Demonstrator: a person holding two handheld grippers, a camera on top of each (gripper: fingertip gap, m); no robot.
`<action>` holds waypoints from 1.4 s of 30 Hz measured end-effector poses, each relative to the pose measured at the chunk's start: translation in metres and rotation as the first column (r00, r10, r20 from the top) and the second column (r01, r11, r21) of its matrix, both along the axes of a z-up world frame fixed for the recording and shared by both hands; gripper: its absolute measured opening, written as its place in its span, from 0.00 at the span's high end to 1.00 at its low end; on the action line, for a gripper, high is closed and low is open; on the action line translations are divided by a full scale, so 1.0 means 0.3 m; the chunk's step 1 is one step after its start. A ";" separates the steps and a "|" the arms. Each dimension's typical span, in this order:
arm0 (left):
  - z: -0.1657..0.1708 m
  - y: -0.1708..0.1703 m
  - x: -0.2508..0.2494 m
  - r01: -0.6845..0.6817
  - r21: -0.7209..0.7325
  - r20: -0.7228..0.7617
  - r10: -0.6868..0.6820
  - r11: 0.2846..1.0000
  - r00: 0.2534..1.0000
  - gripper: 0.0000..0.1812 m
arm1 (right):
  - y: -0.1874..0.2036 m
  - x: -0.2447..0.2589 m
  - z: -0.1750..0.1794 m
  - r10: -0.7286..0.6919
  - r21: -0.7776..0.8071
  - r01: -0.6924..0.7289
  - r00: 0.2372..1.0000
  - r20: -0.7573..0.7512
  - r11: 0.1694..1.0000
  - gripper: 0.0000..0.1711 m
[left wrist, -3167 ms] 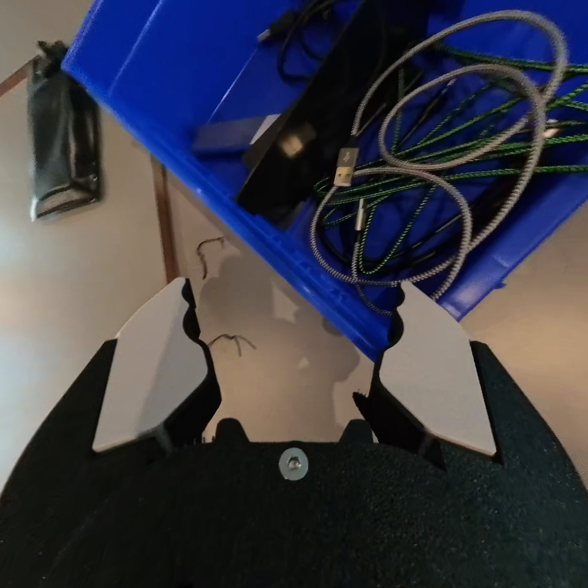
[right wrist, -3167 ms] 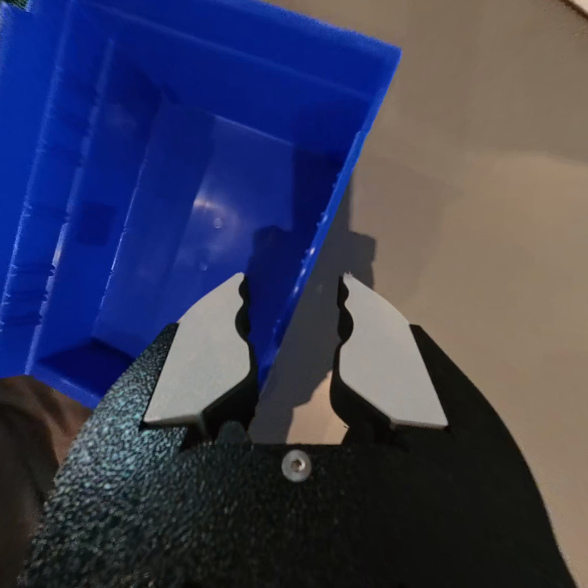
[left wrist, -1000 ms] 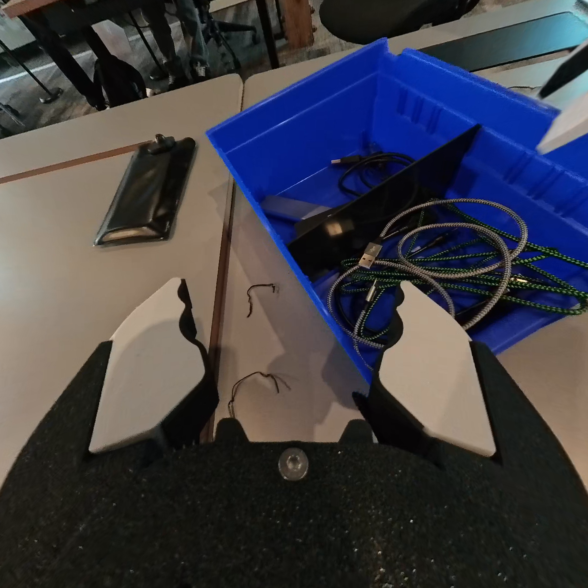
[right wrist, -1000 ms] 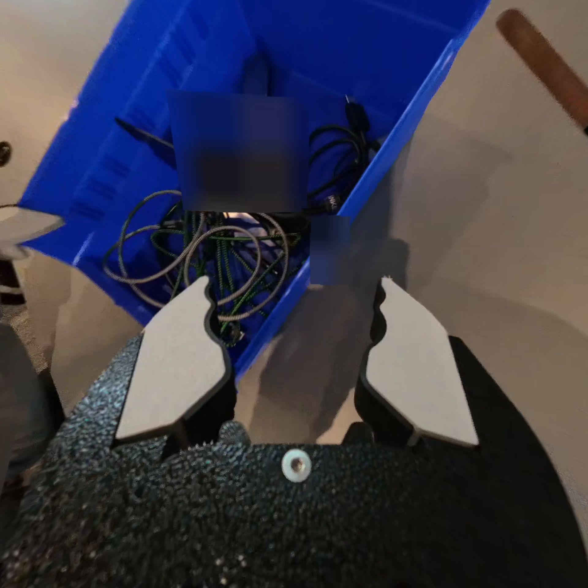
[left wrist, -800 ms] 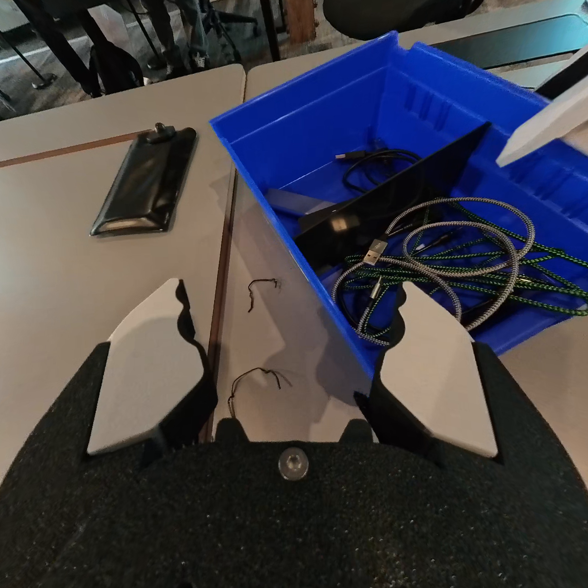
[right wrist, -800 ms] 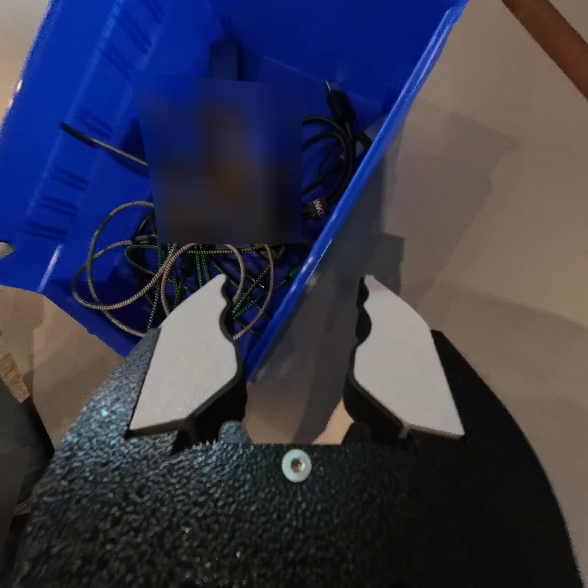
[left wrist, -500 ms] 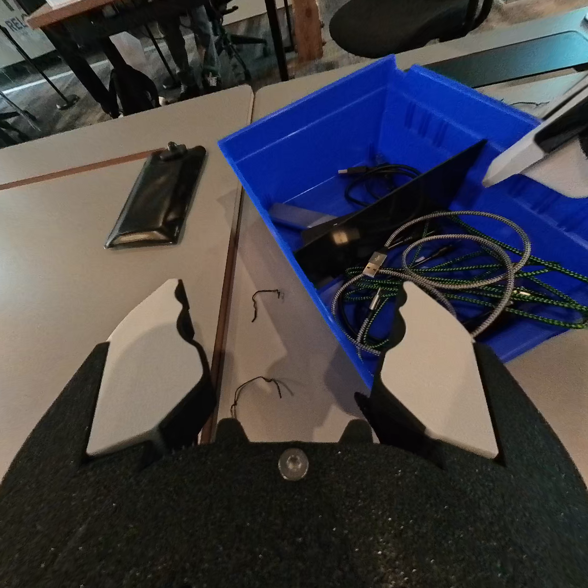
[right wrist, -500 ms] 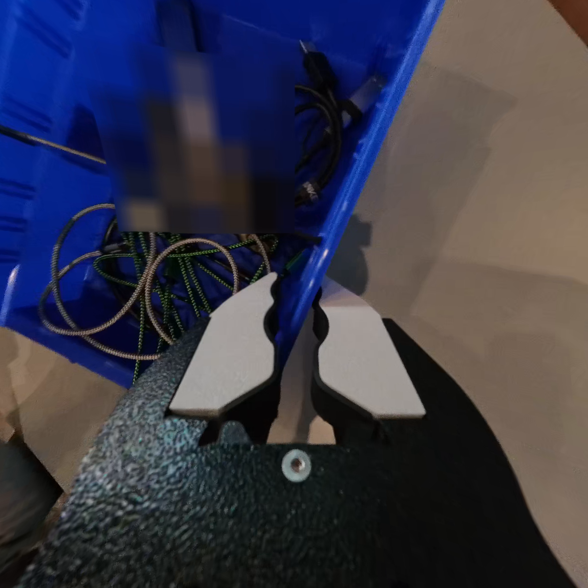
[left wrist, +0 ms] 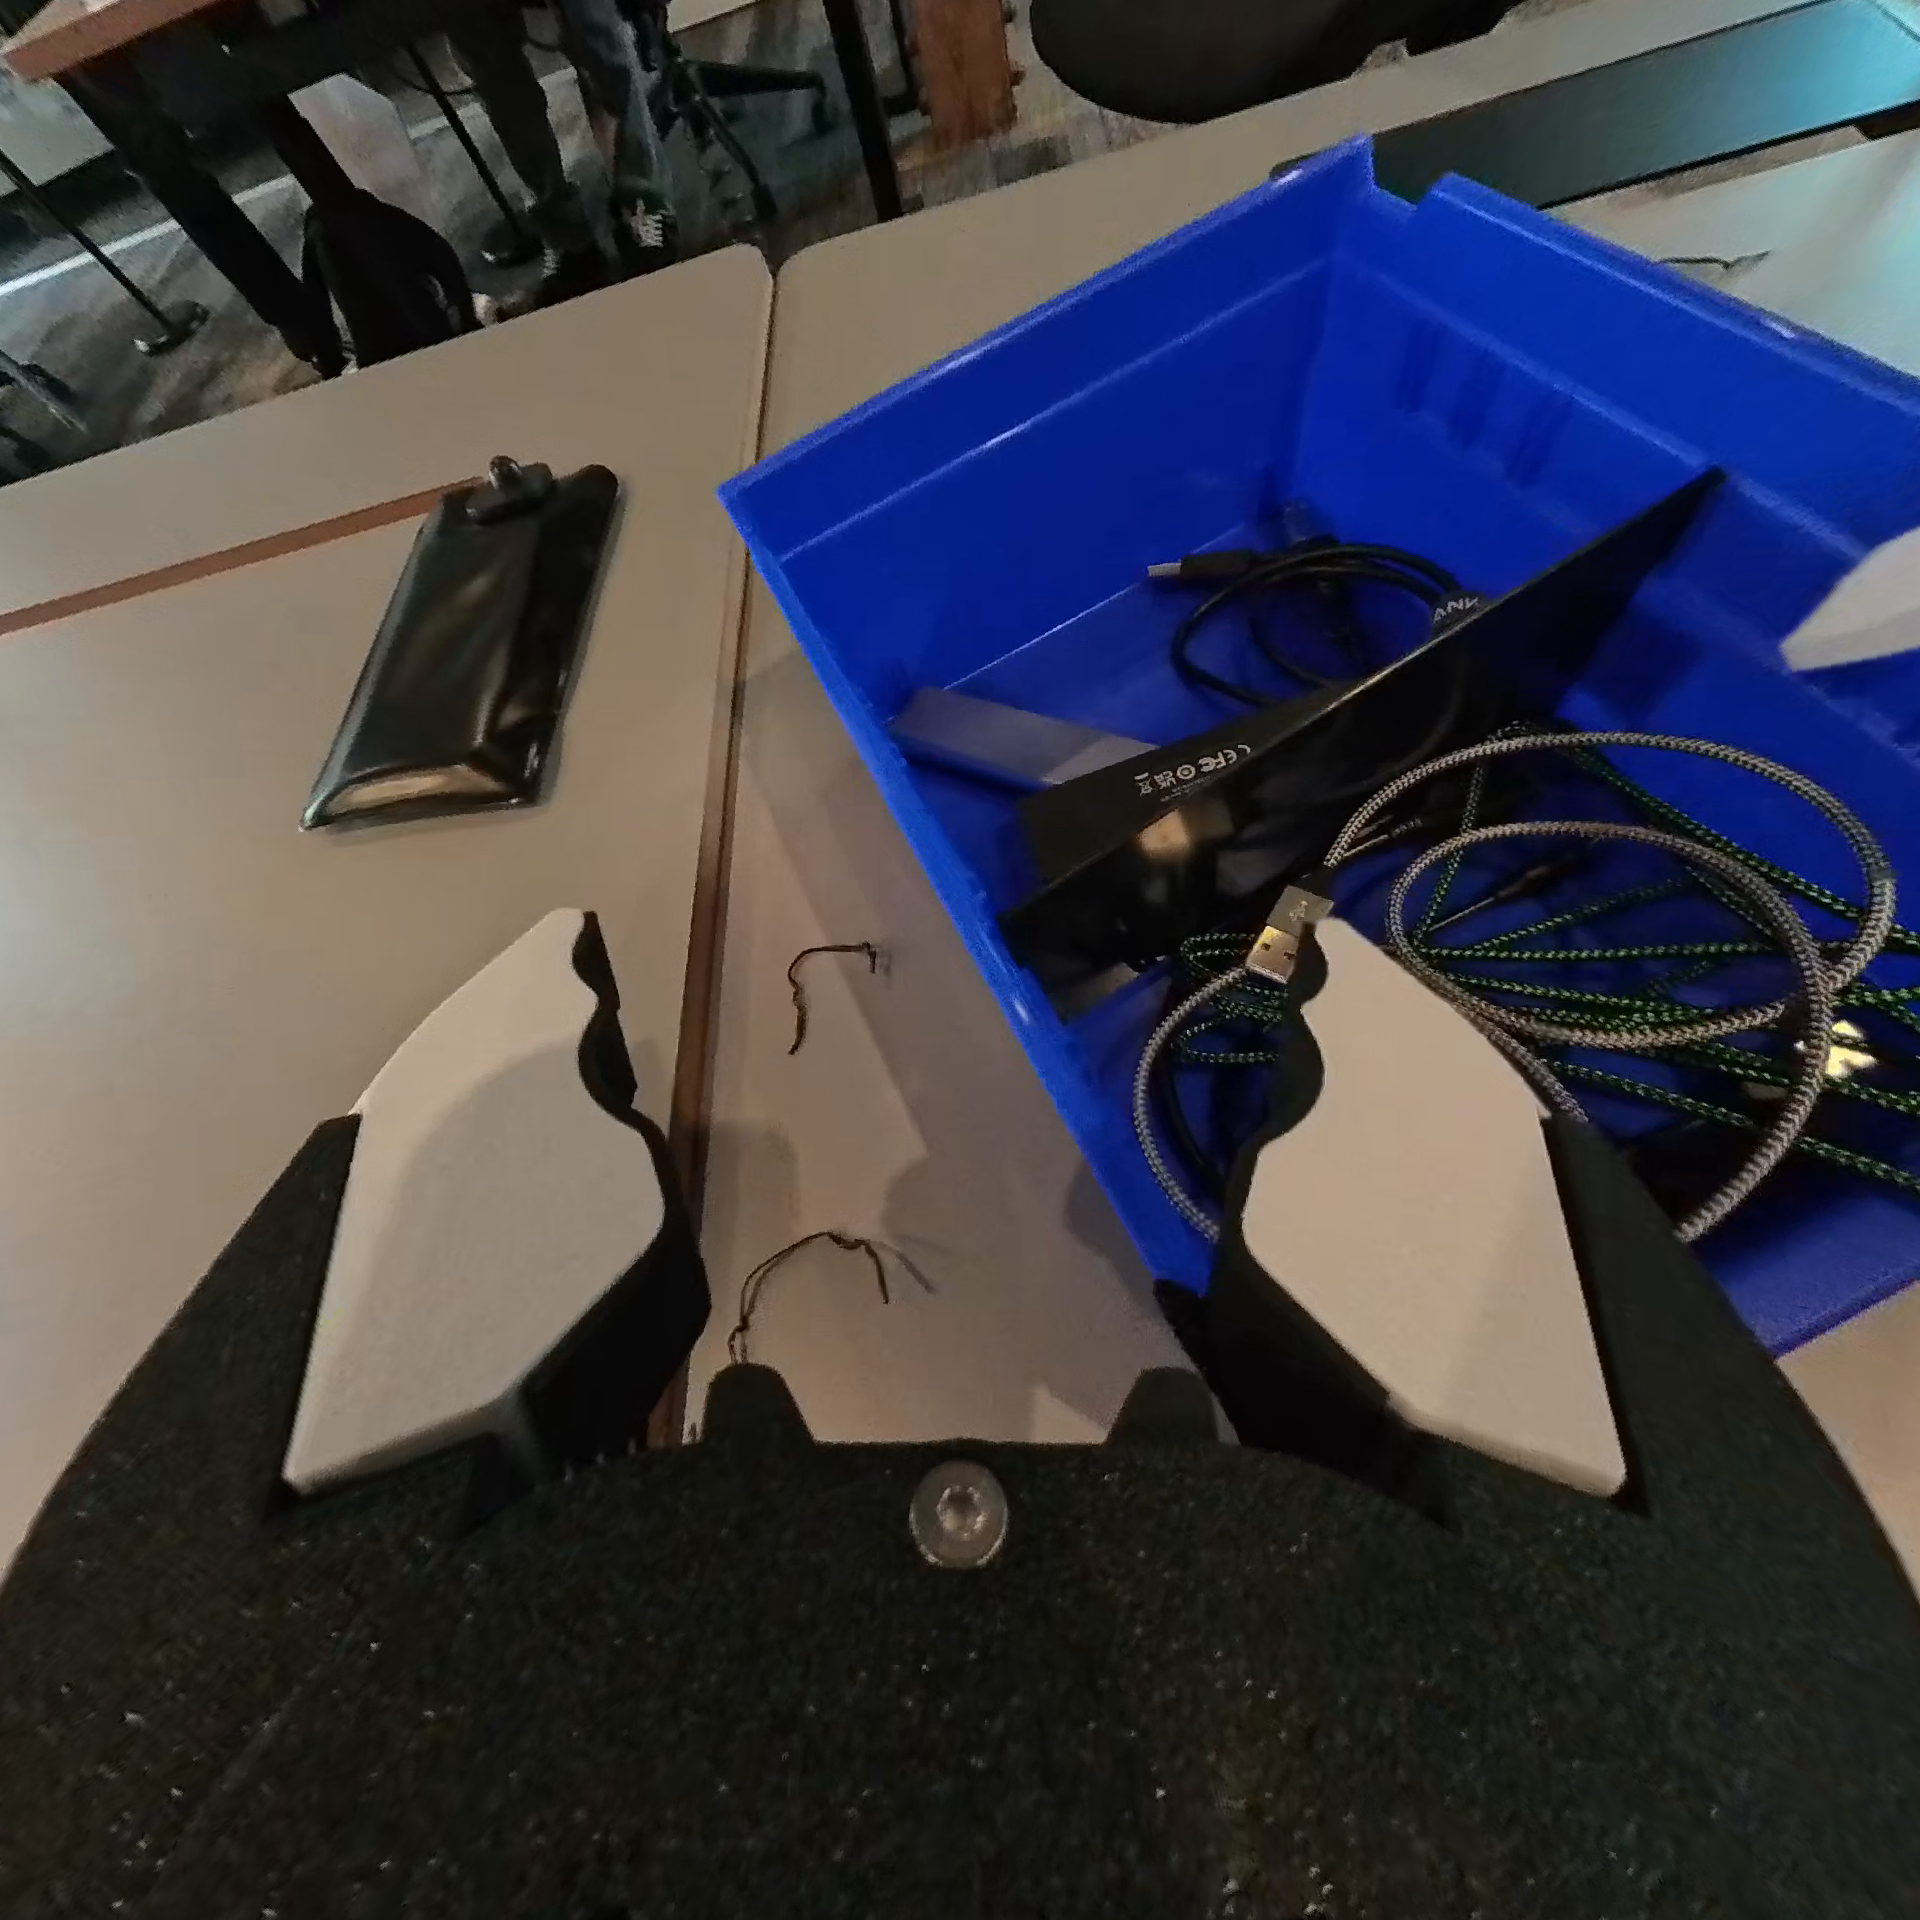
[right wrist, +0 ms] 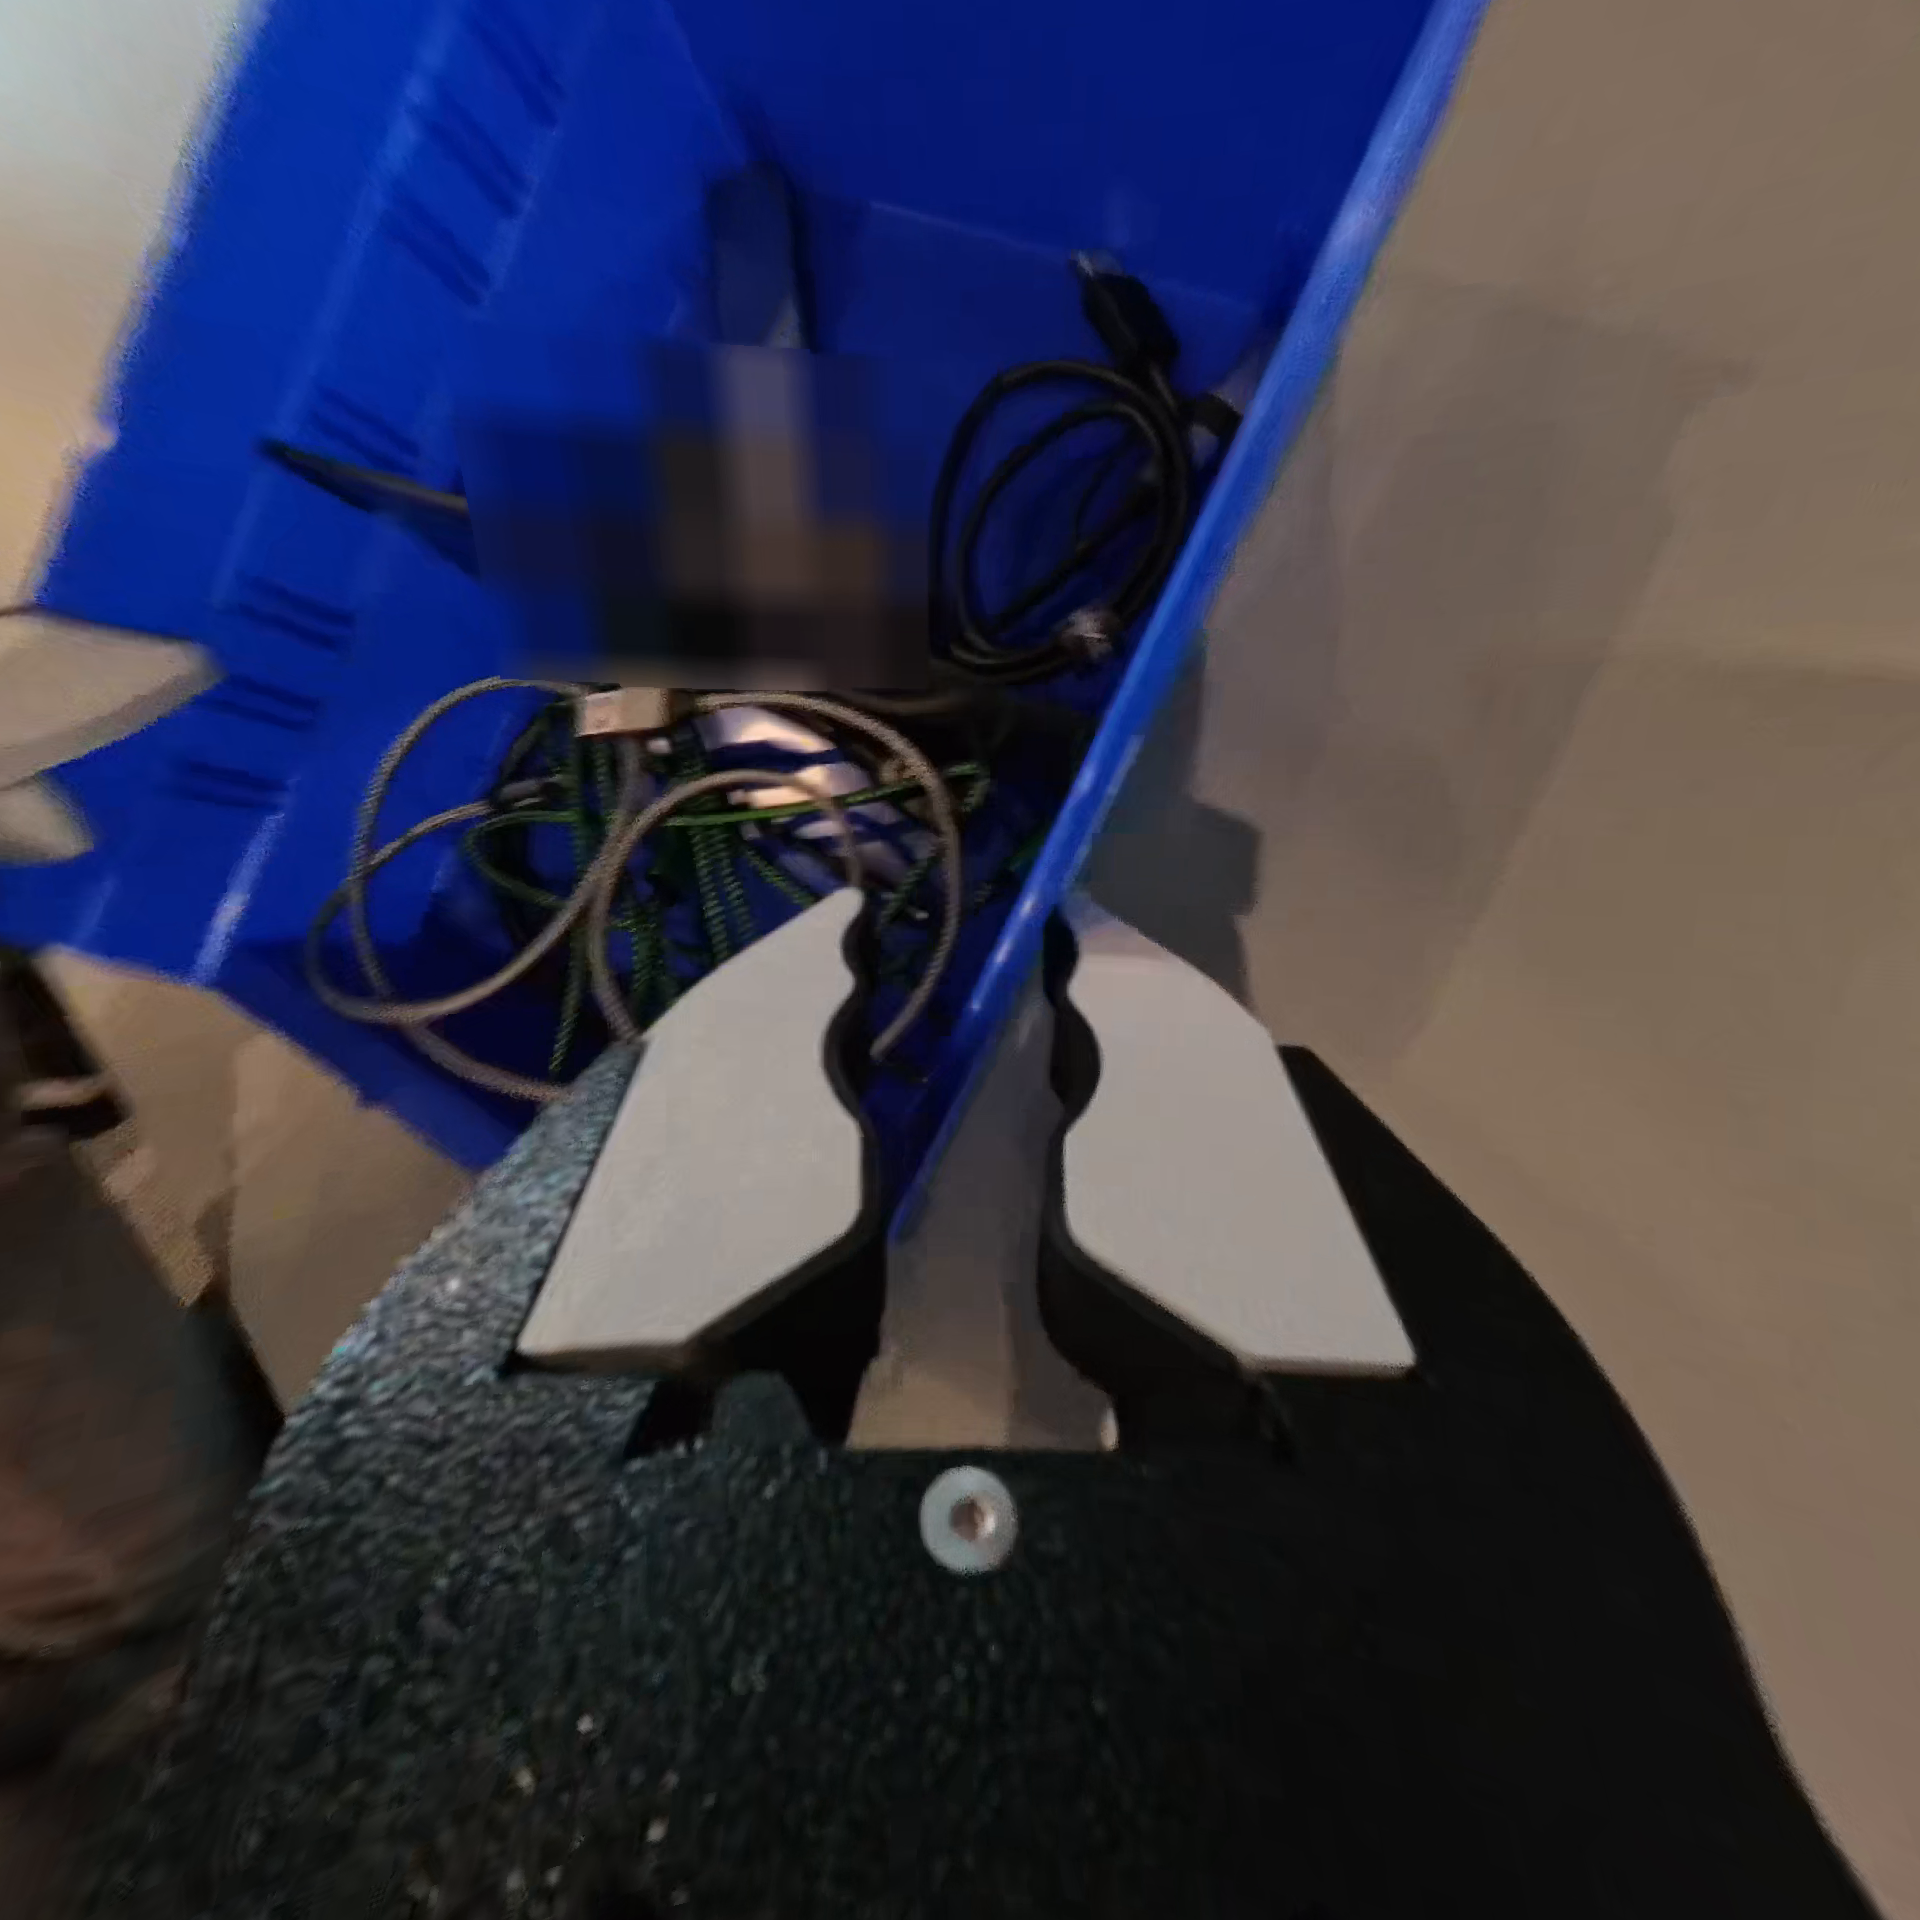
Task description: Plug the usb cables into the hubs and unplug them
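Note:
A blue bin [left wrist: 1039,457] stands on the table, split by a black divider [left wrist: 1455,665]. The far part holds a grey hub [left wrist: 997,727], a black hub [left wrist: 1174,774] and a coiled black cable [left wrist: 1299,623]. The near part holds a grey braided cable [left wrist: 1704,894] with a USB plug [left wrist: 1283,935] and a green-black braided cable [left wrist: 1662,1049]. My left gripper [left wrist: 948,920] is open and empty over the table, its right finger above the bin's near corner. My right gripper [right wrist: 954,909] is closed across the bin's side wall [right wrist: 1247,468], one finger inside and one outside.
A black pouch [left wrist: 468,655] lies on the table to the left. Two thin black wire ties [left wrist: 821,977] [left wrist: 821,1262] lie between my left fingers, beside the table seam [left wrist: 717,831]. Chairs, table legs and people's legs are beyond the far edge. My left gripper is the nearer one to the black pouch [left wrist: 468,655]: about 30 cm, against 45 cm.
My right gripper moved onto the bin's side wall and closed from wide open to a narrow grip on it. My left gripper stayed open and drew back slightly.

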State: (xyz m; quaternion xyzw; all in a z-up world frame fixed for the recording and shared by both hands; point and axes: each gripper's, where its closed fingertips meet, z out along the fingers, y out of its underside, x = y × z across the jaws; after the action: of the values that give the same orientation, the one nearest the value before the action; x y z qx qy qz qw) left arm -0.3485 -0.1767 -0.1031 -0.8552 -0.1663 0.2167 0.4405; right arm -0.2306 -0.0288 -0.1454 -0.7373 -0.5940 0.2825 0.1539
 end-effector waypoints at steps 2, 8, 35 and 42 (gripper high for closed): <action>-0.003 0.005 0.006 0.004 -0.015 -0.004 -0.004 1.000 1.000 0.34 | -0.032 0.020 0.040 0.085 -0.053 -0.089 0.993 -0.076 0.995 0.78; 0.004 0.016 0.019 0.016 -0.022 -0.013 -0.016 1.000 1.000 0.34 | -0.059 0.086 0.059 0.159 -0.160 -0.172 0.983 -0.092 0.972 0.80; 0.205 0.015 0.149 0.124 0.137 -0.114 -0.109 0.983 0.987 0.34 | -0.071 0.834 0.482 0.229 0.113 -0.205 0.730 -0.644 0.972 0.67; 0.235 0.181 0.309 0.200 0.165 -0.109 -0.184 0.966 0.977 0.36 | 0.304 1.344 0.357 -0.299 0.164 0.382 0.874 -0.383 0.909 0.59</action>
State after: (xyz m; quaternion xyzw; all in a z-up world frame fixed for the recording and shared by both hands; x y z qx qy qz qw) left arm -0.2557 -0.1223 -0.0327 -0.8142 -0.0803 0.1970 0.5403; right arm 0.1727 0.0623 -0.0384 -0.7454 -0.4462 0.3047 0.3904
